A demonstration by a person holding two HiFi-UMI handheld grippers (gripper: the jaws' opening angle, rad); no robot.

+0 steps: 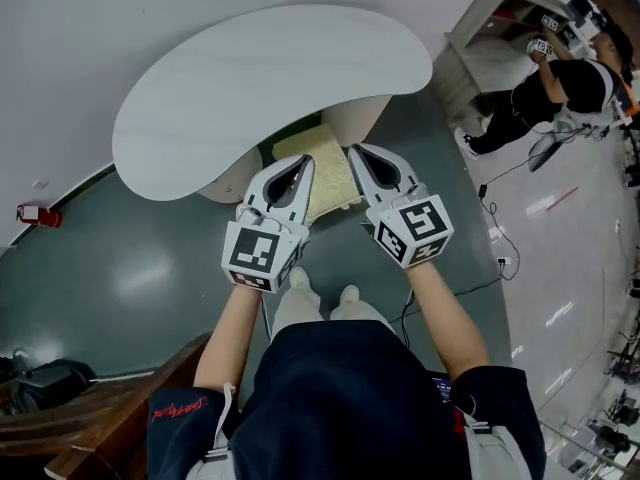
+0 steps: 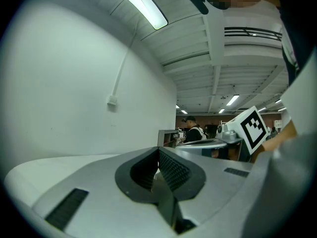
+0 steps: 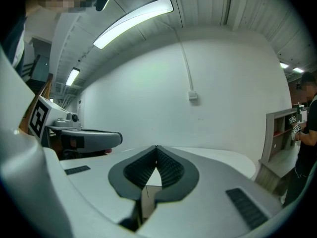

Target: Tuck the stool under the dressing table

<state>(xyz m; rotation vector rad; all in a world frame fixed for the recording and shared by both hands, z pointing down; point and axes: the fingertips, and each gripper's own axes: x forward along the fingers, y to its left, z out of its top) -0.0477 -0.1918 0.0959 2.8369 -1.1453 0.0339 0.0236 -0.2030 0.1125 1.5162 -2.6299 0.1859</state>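
Note:
In the head view the white kidney-shaped dressing table [image 1: 270,78] stands against the wall. A stool with a pale yellow cushion [image 1: 325,158] sits partly under its front edge, between the table's legs. My left gripper [image 1: 305,163] and right gripper [image 1: 352,153] hover side by side over the cushion's near part, tips pointing at the table. Both are shut with nothing between the jaws. In the left gripper view the left gripper [image 2: 158,150] shows its jaws meeting at the tip. In the right gripper view the right gripper [image 3: 156,148] is closed the same way, with the tabletop [image 3: 233,158] beyond it.
A dark wooden piece of furniture [image 1: 110,408] is at the lower left with a black bag [image 1: 45,383] beside it. A person [image 1: 560,88] works at a shelf unit [image 1: 495,38] at the upper right. Cables [image 1: 495,258] trail on the floor to the right.

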